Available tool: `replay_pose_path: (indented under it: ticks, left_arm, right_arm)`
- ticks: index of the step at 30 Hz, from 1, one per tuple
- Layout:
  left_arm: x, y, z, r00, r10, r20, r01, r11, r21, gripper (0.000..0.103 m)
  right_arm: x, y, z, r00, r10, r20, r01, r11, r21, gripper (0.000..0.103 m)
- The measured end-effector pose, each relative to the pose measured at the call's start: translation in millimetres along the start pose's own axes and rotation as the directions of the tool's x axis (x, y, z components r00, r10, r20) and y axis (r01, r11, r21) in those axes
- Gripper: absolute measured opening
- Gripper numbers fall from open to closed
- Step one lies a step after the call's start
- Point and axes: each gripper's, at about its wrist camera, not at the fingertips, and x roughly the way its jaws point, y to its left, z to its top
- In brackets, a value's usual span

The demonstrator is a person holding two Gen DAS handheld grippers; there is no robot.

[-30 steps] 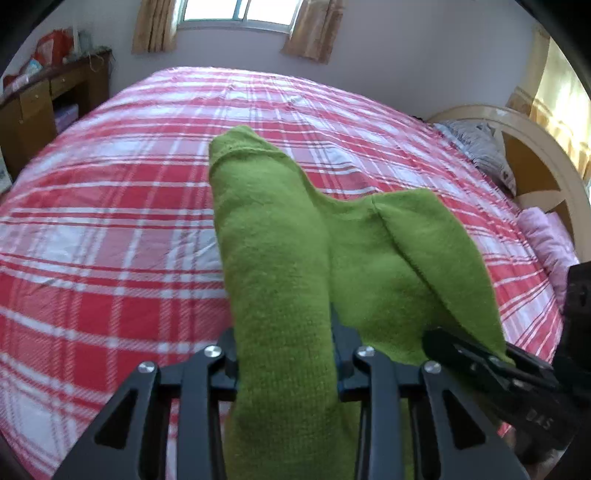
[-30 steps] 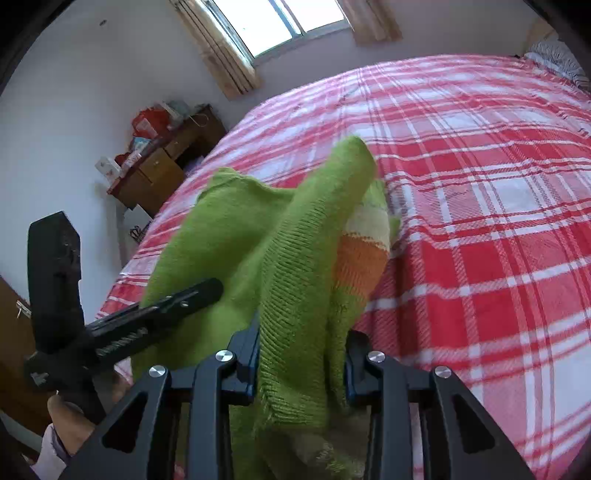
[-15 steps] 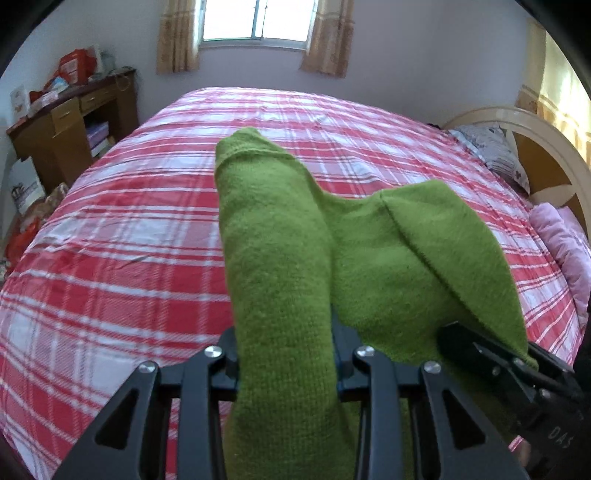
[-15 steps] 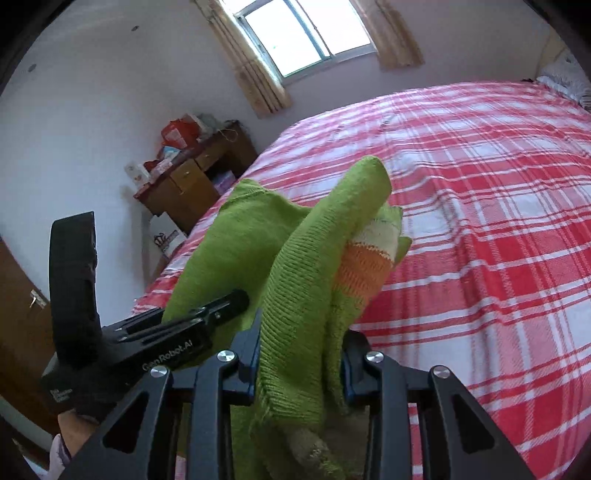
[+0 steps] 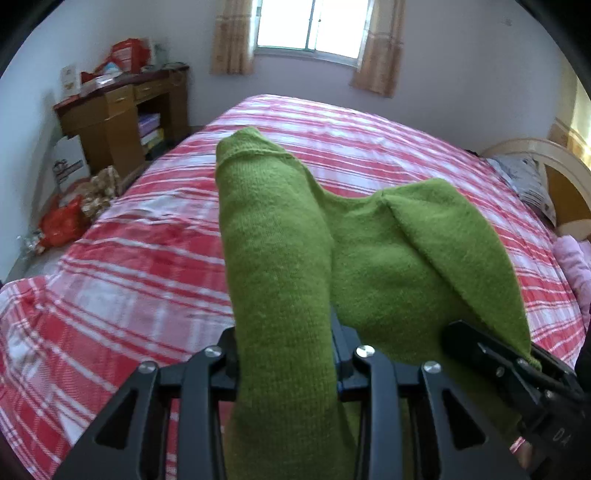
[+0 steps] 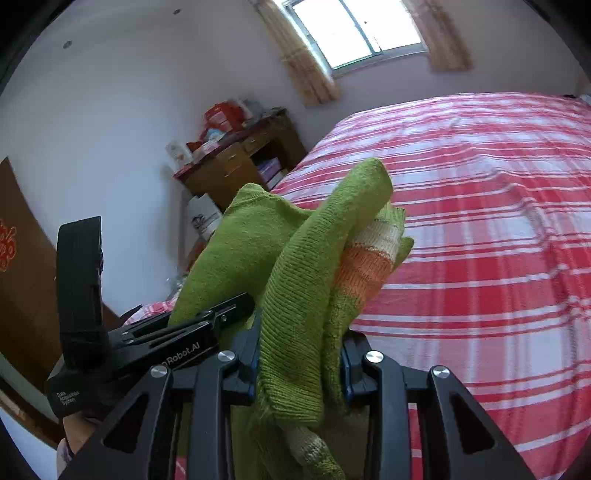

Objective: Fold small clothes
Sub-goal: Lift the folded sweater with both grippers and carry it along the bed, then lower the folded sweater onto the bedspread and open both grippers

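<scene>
A small green knitted sweater (image 5: 373,251) with orange and cream stripes (image 6: 369,258) hangs in the air above the red plaid bed (image 5: 140,273). My left gripper (image 5: 286,363) is shut on a bunched fold of it, which sticks up between the jaws. My right gripper (image 6: 299,363) is shut on another bunched fold, with the striped part beside it. Each gripper shows in the other's view: the right one (image 5: 509,365) at lower right, the left one (image 6: 177,332) at lower left. The fingertips are hidden by cloth.
The bed (image 6: 480,229) fills most of both views. A wooden desk (image 5: 122,110) with clutter stands by the far left wall, bags (image 5: 70,218) on the floor beside it. A headboard (image 5: 554,173) and pillows (image 5: 524,181) lie at right. A window (image 5: 310,26) is behind.
Both grippers have lifted and pulled back from the bed with the sweater held between them; more of the room, desk and window has come into view. The grips look unchanged.
</scene>
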Motion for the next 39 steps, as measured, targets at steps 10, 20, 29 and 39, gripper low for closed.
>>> replay_pose_path:
  ticks: [10,20,29,39]
  left_arm:
    - [-13.8,88.2,9.7,0.991,0.134,0.022,-0.132,0.989,-0.063,0.034]
    - [19.5,154.5,23.8,0.967,0.253,0.008,-0.252,0.965,-0.078,0.034]
    - [54.5,192.5,10.0,0.982,0.18,-0.053,-0.187,0.962,-0.2,0.047]
    - [60.1,222.2,-5.5,0.994,0.101,-0.034,-0.107,0.939,-0.328,0.083]
  right_arm:
    - [71.6,74.5,8.1,0.988,0.144,-0.052,-0.147,0.988,-0.054,0.033]
    - [163.8,116.2,9.1,0.969,0.238,-0.062,-0.242,0.968,-0.073,0.033]
    - [226.4,76.6,-7.1,0.969,0.197,-0.147,-0.194,0.98,0.033,0.033]
    - [243.4,60.4,-10.3,0.957,0.217,-0.19,-0.196,0.973,0.123,0.036]
